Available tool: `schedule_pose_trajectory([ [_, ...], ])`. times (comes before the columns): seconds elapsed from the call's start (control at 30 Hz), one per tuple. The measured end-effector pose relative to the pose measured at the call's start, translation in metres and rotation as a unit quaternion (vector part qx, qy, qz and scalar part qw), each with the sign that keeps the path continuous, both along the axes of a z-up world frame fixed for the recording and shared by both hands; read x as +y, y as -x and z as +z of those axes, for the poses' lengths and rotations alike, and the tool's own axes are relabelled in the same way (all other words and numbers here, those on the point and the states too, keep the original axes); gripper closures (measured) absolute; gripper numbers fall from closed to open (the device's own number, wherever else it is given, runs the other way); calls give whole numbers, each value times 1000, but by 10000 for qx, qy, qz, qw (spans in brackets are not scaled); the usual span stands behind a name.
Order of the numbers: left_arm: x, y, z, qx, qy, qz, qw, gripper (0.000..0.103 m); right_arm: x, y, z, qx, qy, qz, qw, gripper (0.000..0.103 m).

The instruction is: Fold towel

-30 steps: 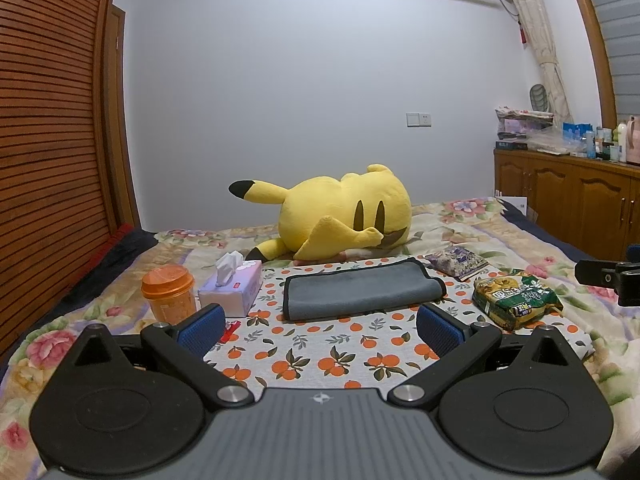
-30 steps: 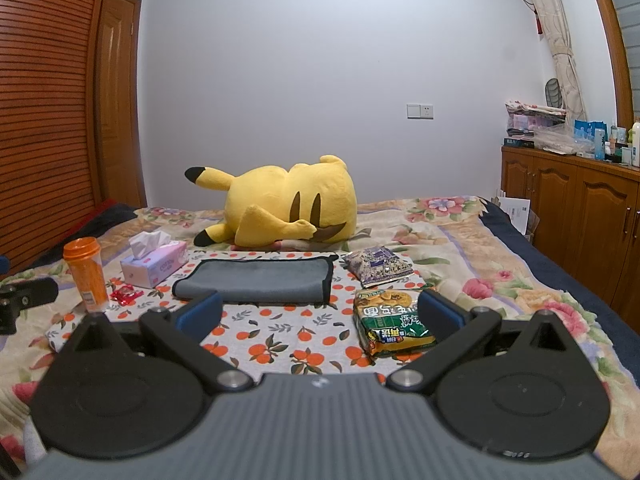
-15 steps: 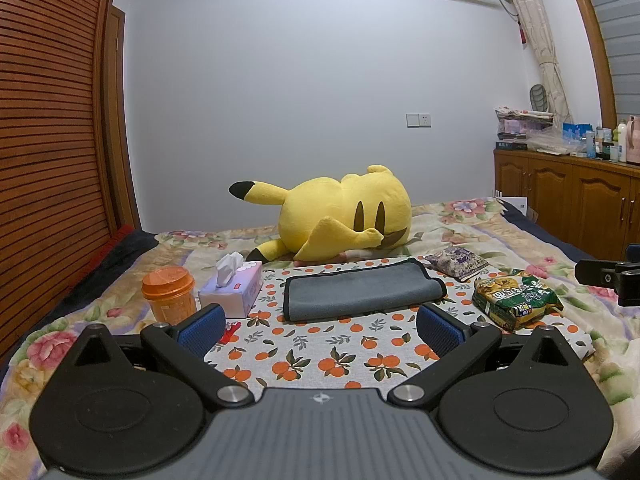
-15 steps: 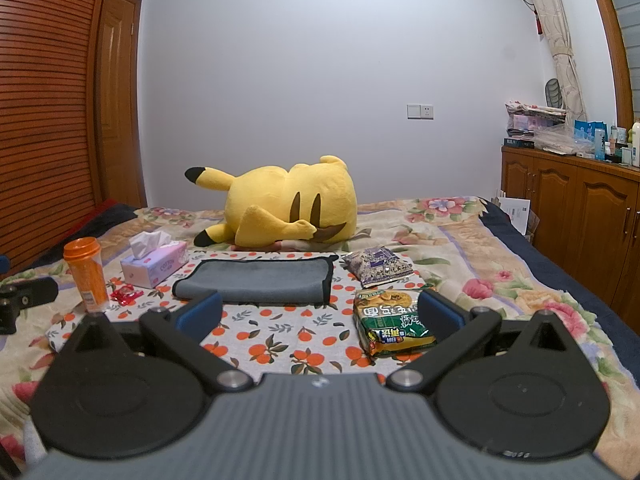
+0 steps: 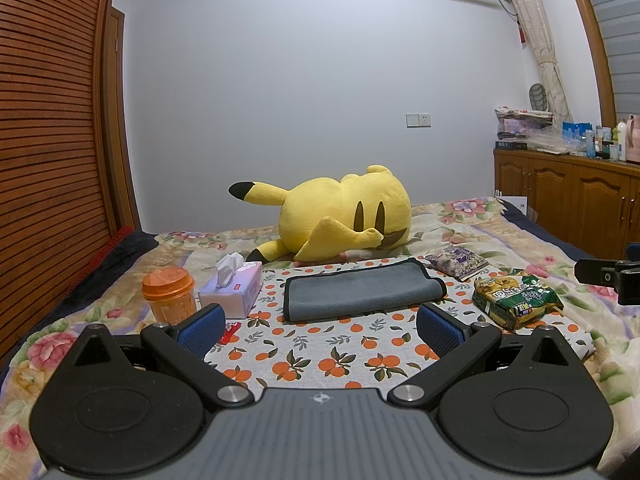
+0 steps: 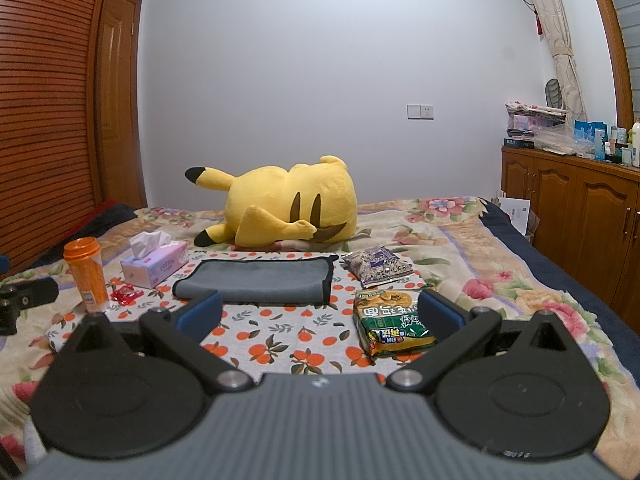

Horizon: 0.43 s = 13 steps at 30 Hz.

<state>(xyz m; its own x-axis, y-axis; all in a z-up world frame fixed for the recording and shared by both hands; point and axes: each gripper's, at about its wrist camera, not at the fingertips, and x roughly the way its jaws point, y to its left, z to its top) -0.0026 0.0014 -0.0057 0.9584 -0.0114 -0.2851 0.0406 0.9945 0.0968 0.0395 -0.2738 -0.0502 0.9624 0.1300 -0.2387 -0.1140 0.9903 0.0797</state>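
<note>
A grey towel with a black edge lies folded into a long flat strip on an orange-print cloth on the bed. It also shows in the right wrist view. My left gripper is open and empty, held back from the towel's near edge. My right gripper is open and empty, also short of the towel. Each gripper shows at the edge of the other's view: the right and the left.
A yellow plush toy lies behind the towel. A tissue box and orange cup stand left of it. A purple snack bag and green noodle packet lie right. A wooden cabinet stands beyond the bed.
</note>
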Motion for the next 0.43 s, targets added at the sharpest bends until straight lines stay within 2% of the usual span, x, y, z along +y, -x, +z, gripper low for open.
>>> schedule_pose_trajectory([
  [0.43,2,1,-1,11,-7,0,10000,0,0,0,0,0,0,-2,10000,0],
])
